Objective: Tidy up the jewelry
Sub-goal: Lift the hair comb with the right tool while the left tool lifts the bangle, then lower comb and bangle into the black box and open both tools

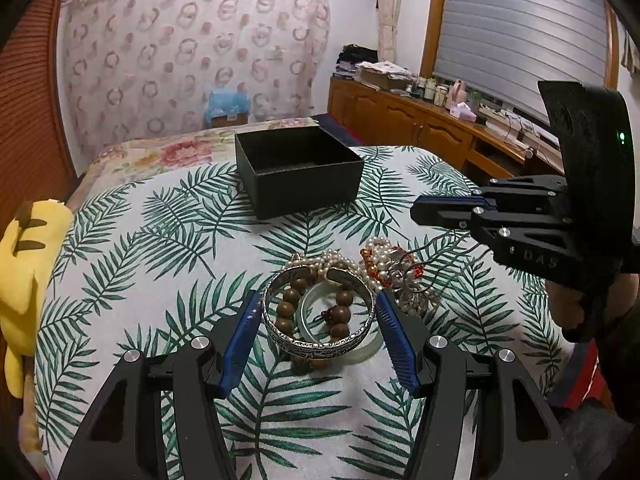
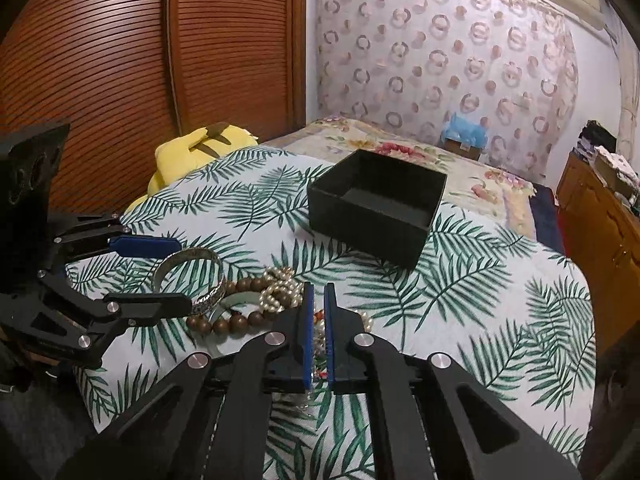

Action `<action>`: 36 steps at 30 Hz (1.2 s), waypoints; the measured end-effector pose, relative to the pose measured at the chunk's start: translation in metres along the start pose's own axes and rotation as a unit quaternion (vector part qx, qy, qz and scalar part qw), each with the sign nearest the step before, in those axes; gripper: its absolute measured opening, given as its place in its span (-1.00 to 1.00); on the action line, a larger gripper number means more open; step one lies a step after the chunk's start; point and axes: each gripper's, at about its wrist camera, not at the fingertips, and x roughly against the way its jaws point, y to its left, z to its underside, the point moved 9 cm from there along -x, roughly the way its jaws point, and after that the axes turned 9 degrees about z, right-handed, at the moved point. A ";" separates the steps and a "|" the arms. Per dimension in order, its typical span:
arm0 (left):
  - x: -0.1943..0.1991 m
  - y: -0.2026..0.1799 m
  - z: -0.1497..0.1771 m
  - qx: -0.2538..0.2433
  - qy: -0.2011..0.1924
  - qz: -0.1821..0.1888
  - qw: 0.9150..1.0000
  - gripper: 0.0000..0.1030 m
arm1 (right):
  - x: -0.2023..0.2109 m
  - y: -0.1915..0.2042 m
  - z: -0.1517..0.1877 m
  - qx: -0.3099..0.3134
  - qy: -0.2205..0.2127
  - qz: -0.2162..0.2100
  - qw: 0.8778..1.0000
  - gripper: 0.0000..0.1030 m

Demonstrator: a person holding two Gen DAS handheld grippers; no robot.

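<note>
While the left hand-held gripper (image 1: 316, 336) straddles the silver bangle (image 1: 320, 316) with its jaws apart, just before the black box (image 1: 298, 170), the right hand-held gripper (image 2: 319, 336), squeezed shut over the tangled beads (image 2: 280, 292), should lift slowly.

I see a bedroom: a bed (image 1: 132, 240) under a palm-leaf cover, a louvred wooden wardrobe (image 2: 120, 72), a ring-patterned curtain (image 1: 192, 56), a cluttered wooden cabinet (image 1: 404, 116) and a window with grey blinds (image 1: 520, 32).
</note>
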 end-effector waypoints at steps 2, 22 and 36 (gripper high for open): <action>0.000 0.001 -0.003 0.000 -0.001 -0.001 1.000 0.10 | -0.002 -0.002 -0.001 -0.001 0.004 -0.001 1.000 -0.95; -0.009 0.015 -0.053 -0.017 -0.024 -0.008 1.000 0.10 | -0.008 -0.022 -0.051 0.039 -0.014 0.019 0.999 -0.98; -0.031 0.050 -0.098 0.004 -0.029 -0.017 0.999 0.10 | -0.069 -0.049 -0.140 0.026 -0.034 0.001 0.999 -0.98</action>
